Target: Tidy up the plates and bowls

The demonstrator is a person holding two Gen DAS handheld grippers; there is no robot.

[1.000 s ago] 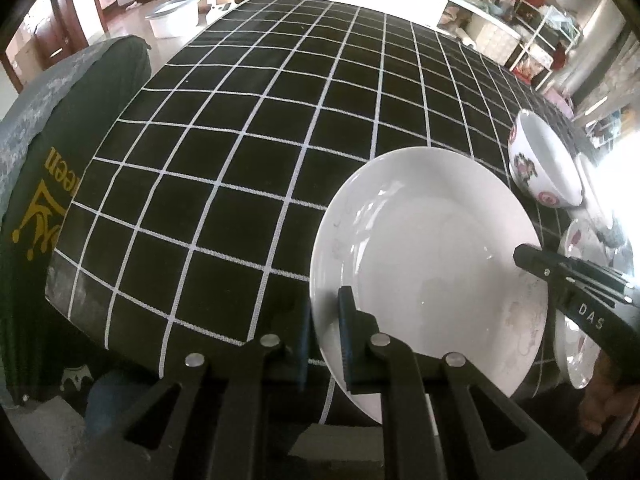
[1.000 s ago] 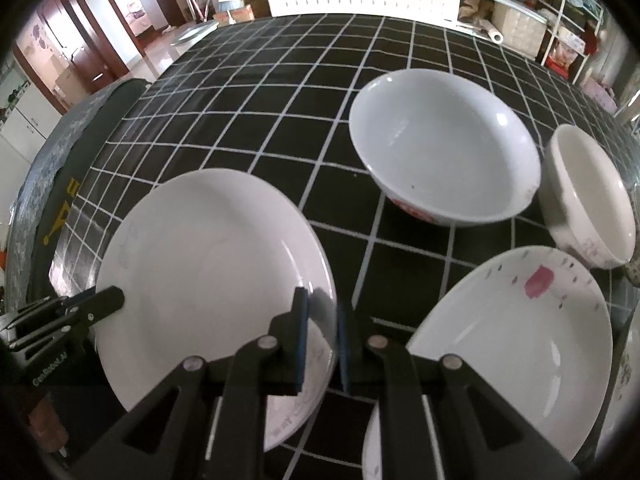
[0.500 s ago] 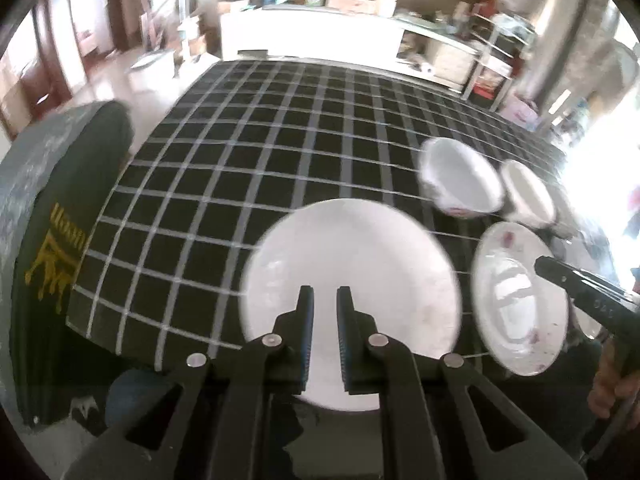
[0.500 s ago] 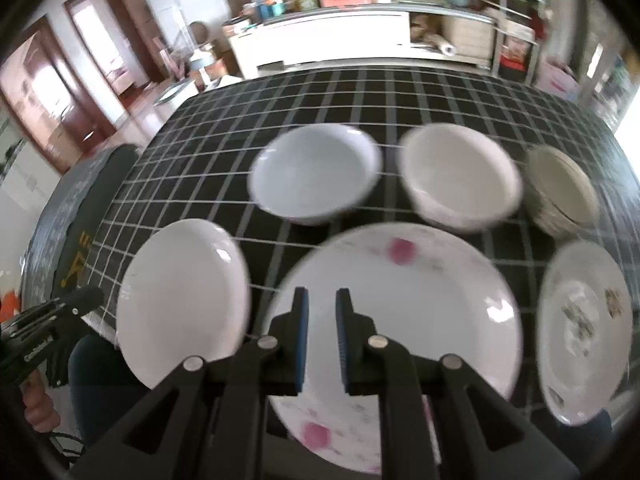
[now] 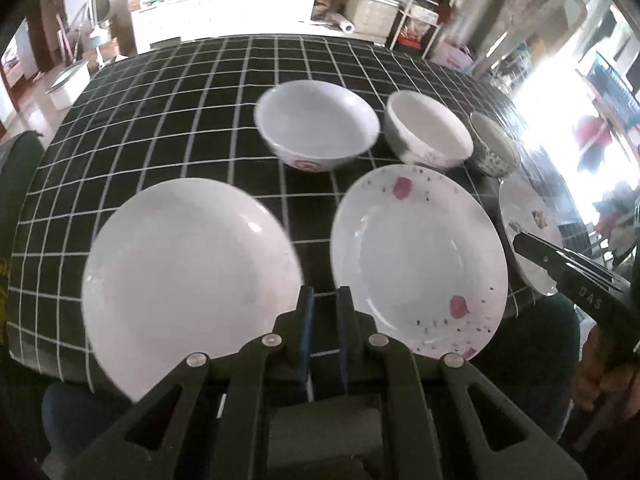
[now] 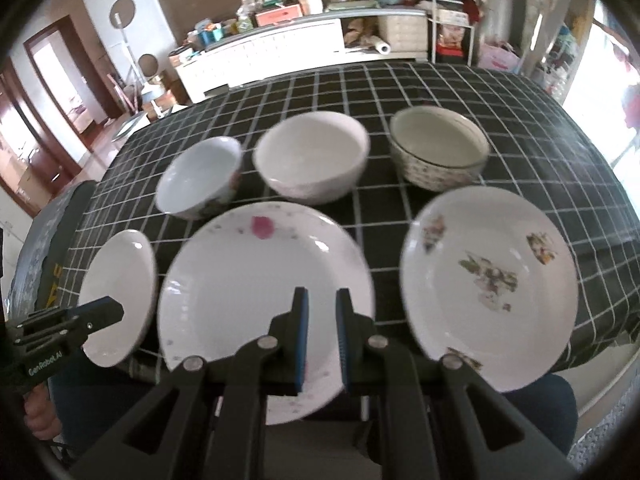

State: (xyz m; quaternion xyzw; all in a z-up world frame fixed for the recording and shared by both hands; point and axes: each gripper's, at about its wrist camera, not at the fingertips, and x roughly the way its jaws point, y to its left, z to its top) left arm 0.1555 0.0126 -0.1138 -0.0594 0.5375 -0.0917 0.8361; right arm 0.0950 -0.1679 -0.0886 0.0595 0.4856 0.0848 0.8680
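Three plates lie along the near table edge: a plain white plate point(image 5: 188, 264) point(image 6: 120, 292), a pink-petal plate point(image 5: 416, 256) point(image 6: 260, 296) and a floral plate point(image 6: 488, 280) point(image 5: 528, 232). Behind them stand a white bowl with a red mark point(image 5: 316, 136) point(image 6: 198, 178), a plain white bowl point(image 5: 428, 136) point(image 6: 312, 156) and a patterned bowl point(image 6: 438, 148) point(image 5: 494, 146). My left gripper point(image 5: 323, 300) hovers empty above the gap between the white and petal plates, jaws slightly apart. My right gripper point(image 6: 322, 304) hovers empty over the petal plate's right rim, jaws slightly apart.
The table has a black cloth with white grid lines point(image 5: 168, 104). A dark cushioned chair point(image 6: 52, 240) stands at the left edge. White cabinets point(image 6: 280, 52) and cluttered shelves point(image 6: 448, 8) are beyond the far side.
Both grippers have let go of the white plate, pulled back and risen. The view now takes in all the plates and bowls; both have swung to the right.
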